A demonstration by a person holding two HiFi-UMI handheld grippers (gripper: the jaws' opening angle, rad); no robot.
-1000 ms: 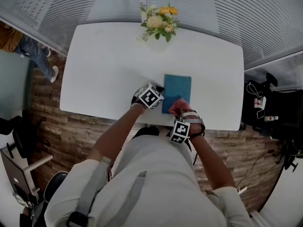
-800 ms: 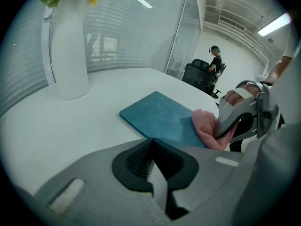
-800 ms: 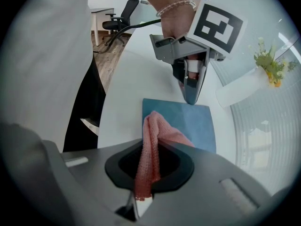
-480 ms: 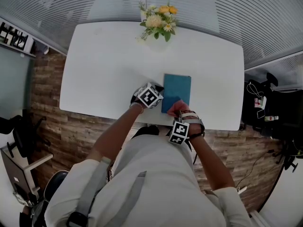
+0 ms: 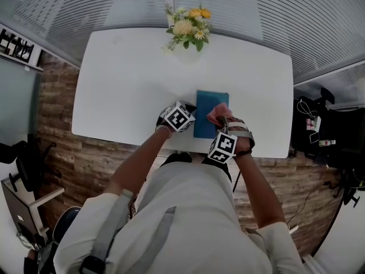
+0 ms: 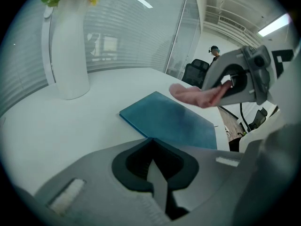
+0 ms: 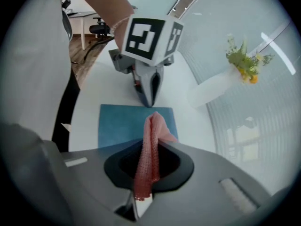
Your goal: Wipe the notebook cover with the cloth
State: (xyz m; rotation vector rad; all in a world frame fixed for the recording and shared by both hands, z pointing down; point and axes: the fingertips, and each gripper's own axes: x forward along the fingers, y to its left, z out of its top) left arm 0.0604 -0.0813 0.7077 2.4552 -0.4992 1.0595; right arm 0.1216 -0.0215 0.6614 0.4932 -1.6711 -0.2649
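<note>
Cloth (image 7: 149, 145) handling: soft, limp, probably near weightless, and the knit looks grippy, so I don't expect it to slip. Your right gripper (image 7: 146, 173) is clamped shut on one end of it, and the free end sticks out past the tips as a narrow bunched strip. That leaves a small wiping face. My read is that a hold nearer the middle, with more fabric folded under the tips, would cover more per stroke. Looks: pink, with an open mesh texture and a rumpled front end. Notebook (image 5: 204, 113) looks thin, flat, stiff and light, with a smooth cover, so I'd expect it to skate on the table (image 5: 125, 79) under a sideways drag. Hold it down at an edge or corner, not in the middle where the wipe goes. Looks: plain teal-blue cover, closed, no visible print, dirt too small to judge. It lies flat near the table edge closest to you, between the two grippers and well apart from the white vase (image 6: 68, 51) of flowers (image 5: 189, 26) at the far side. Your left gripper (image 6: 157, 182) has its jaws together on nothing, with the tip at the notebook's left edge. I can't tell whether it's actually pressing. The cloth is over the right part of the cover, and contact is unclear from these angles.
</note>
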